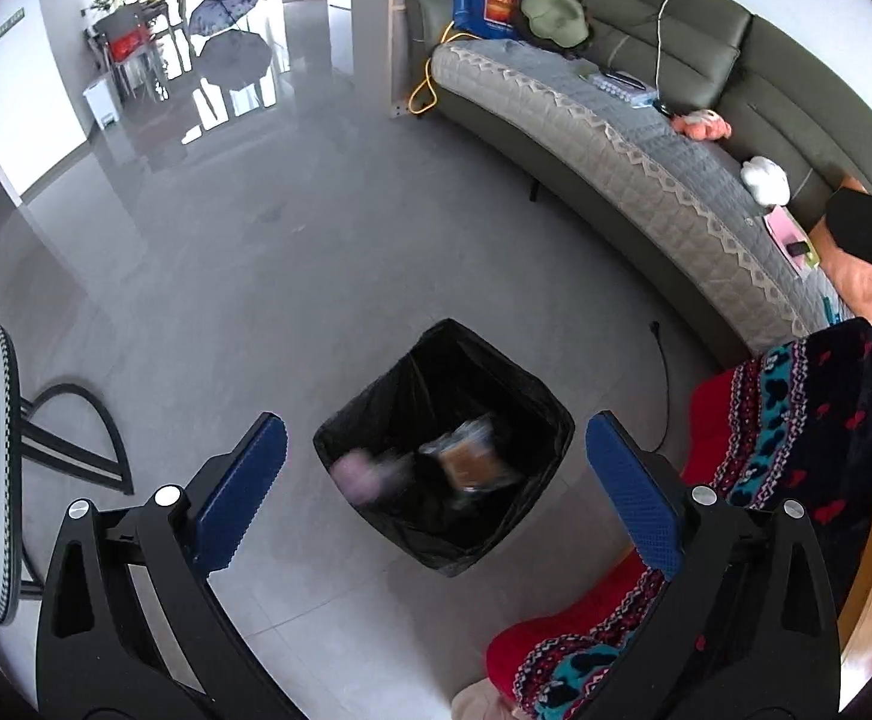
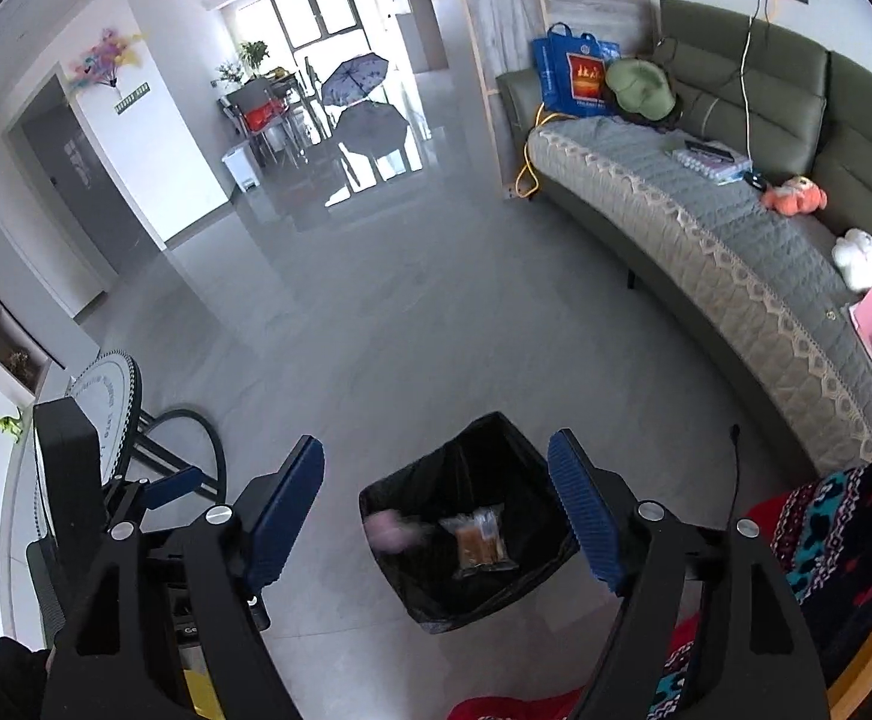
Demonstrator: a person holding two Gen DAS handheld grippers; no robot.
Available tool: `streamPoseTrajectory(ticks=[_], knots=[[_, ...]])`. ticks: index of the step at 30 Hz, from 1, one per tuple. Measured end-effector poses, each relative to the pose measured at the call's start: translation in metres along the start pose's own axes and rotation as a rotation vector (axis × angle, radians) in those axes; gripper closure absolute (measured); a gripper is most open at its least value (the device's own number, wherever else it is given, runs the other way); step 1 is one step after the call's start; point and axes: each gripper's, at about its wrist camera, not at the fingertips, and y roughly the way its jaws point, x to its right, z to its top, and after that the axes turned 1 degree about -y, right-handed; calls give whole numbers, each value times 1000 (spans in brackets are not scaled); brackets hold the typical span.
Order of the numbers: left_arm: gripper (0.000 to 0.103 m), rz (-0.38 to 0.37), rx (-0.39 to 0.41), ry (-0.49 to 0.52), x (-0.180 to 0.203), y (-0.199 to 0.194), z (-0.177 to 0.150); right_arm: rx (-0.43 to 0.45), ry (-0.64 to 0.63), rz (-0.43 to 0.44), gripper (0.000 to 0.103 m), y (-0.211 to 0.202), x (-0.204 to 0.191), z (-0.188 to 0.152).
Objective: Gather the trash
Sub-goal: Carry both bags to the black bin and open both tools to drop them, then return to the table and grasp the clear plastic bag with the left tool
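Our left gripper [image 1: 436, 468] holds its blue pads [image 1: 244, 492] spread wide with nothing between them, and our right gripper [image 2: 436, 504] stands parted and empty too. Both hang over the black-lined trash bin [image 1: 376, 516] on the grey tiled floor [image 1: 316, 240]. Inside it we see a clear snack packet [image 2: 479, 542] by the right wall and a blurred pink piece [image 2: 389, 531] at the left rim. Only the right wrist view catches the left gripper's body beside the round side table [image 2: 109, 396]. The green sofa [image 1: 706, 42] runs along the right.
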Motion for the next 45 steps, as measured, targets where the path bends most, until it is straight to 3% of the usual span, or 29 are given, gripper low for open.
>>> streamPoseTrajectory(ticks=[11,19,30,45], knots=[[6,-23,8,34,15,-13,0,17,34,-11,25,-23,18,-10],[6,-57,32,119,59,-41,-5,69,124,-57,25,-88,49,-38],[6,-212,64,320,194,-96,-45,133,222,-195,25,-193,104,-116],[6,-448,-33,614,380,-133,-148,175,419,-389,25,-320,216,-241]])
